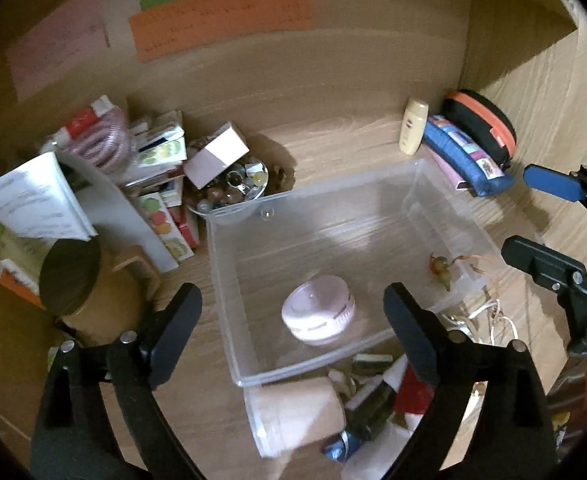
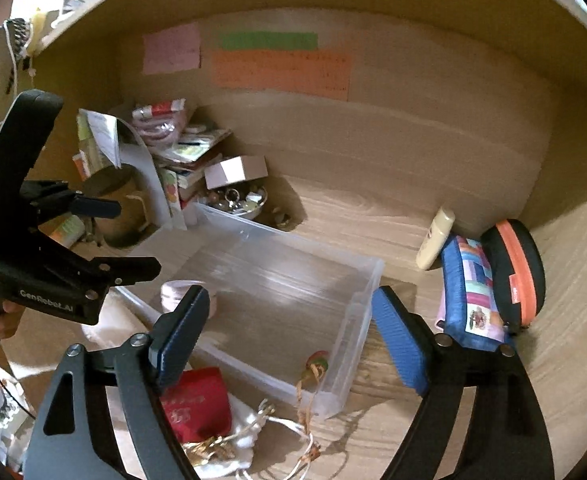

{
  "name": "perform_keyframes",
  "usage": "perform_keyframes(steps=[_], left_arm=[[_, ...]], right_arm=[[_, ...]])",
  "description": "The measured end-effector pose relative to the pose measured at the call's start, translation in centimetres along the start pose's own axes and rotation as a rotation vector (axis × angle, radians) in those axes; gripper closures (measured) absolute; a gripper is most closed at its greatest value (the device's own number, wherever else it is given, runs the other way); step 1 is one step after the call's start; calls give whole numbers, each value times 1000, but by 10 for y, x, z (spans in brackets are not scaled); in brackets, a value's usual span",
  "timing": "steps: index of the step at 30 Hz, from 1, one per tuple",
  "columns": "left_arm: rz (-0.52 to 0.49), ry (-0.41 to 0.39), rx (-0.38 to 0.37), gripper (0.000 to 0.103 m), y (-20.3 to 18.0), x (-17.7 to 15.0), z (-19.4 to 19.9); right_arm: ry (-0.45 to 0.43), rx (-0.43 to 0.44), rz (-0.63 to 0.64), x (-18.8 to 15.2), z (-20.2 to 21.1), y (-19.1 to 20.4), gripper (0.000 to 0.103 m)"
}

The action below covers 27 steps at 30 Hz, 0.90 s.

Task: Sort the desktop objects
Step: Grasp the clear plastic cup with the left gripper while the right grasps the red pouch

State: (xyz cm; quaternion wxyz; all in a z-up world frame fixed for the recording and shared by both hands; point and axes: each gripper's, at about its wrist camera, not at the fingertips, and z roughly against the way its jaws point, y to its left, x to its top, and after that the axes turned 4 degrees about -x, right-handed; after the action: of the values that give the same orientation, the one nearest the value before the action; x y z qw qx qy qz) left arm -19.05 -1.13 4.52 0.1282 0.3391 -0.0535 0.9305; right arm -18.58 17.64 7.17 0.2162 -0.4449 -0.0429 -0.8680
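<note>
Clear bin [image 1: 229, 264] holds pink round case [image 1: 318, 310], beaded charm [image 1: 439, 270]; both grippers spread, empty: left gripper [image 1: 293, 320], right gripper [image 2: 289, 328]; red pouch [image 2: 195, 404], jewelry clutter, probably unsorted, remain outside.

"GenRobot.AI" on left gripper [image 2: 123, 240]

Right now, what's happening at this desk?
A person is sorting desk clutter into a clear plastic bin. Both tools, left tool and right tool, are open and empty above it. Inside lie a round pink case and a small beaded charm. More clutter lies around the bin.
</note>
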Motion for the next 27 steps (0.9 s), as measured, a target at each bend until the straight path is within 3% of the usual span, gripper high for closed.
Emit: perform_keyframes(steps=[15,27], left_arm=[[60,-32,15,8,11,-43,33],[97,36,-16,8,20,-82,16]], right_arm=[[-56,36,32,-20,40,26,21],[19,61,28,-51,29,39,21]])
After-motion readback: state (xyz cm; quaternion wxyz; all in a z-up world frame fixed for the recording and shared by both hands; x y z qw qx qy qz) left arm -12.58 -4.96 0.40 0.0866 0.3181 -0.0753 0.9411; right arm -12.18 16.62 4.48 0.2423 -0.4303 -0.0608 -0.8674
